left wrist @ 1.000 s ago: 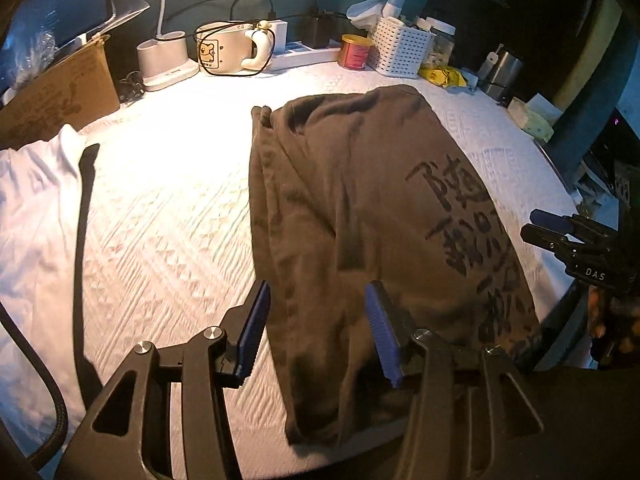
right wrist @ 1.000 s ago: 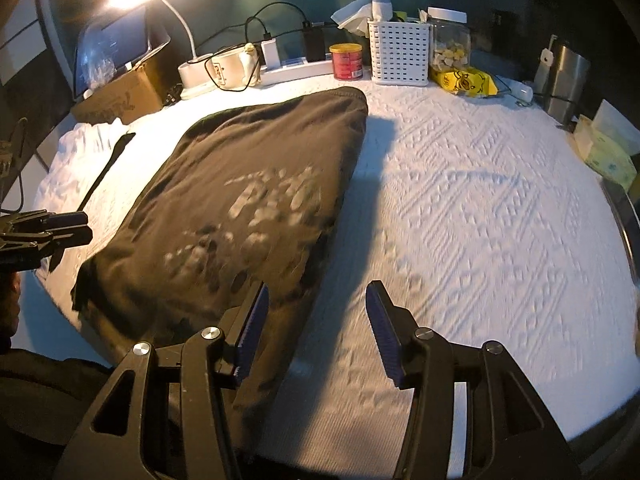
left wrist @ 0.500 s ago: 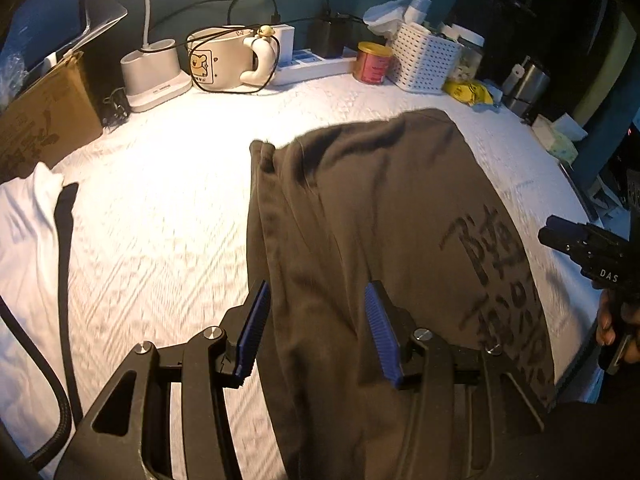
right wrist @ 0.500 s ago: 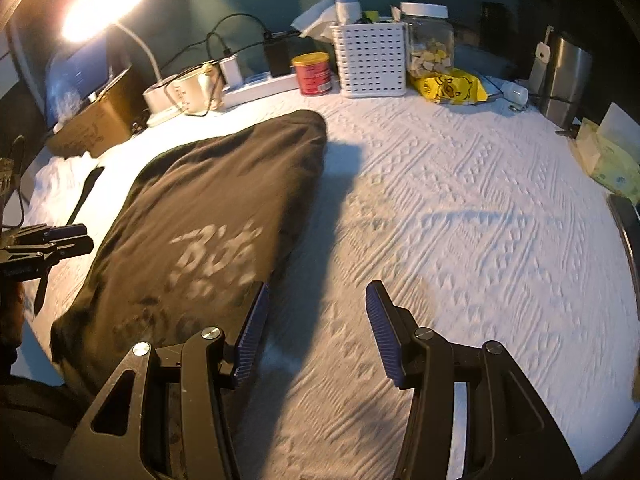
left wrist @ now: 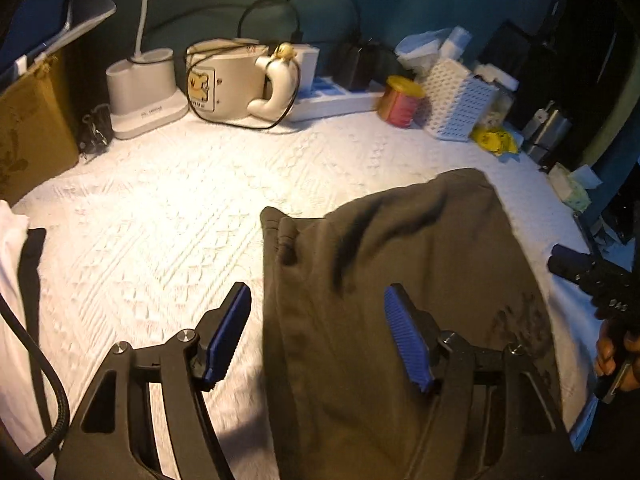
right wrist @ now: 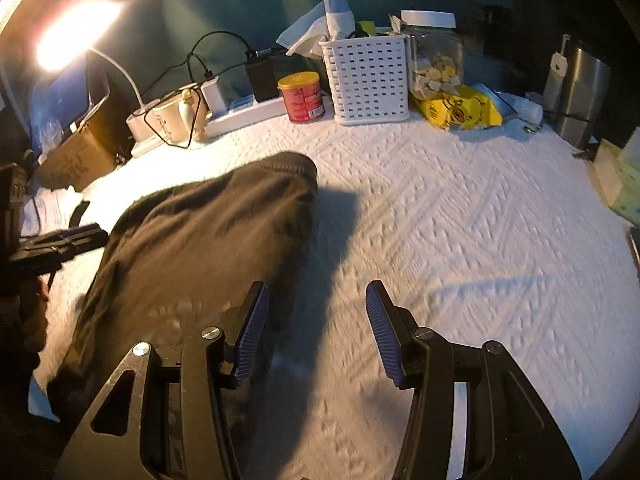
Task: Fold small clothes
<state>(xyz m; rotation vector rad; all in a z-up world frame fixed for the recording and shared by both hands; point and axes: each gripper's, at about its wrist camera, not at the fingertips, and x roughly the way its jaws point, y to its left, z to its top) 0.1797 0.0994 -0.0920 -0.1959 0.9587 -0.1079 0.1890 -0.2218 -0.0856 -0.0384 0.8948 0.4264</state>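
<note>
The dark brown garment [left wrist: 392,280] lay folded lengthwise on the white textured cloth [left wrist: 168,216] covering the table, its printed side up and its near end reaching the table edge. The left gripper [left wrist: 316,336] hovered just above the garment's left edge, tilted steeply downward; its jaws had just been opening wider and stood apart, gripping nothing, with the fabric edge below the gap. The right gripper [right wrist: 316,336] hung over the garment's right edge, angled down likewise, jaws apart and empty above bare cloth. A white garment [left wrist: 12,288] lay off to the left. The likely risk was that a jaw would catch only the top layer, or pinch the table cloth too, and pull the fold askew.
</note>
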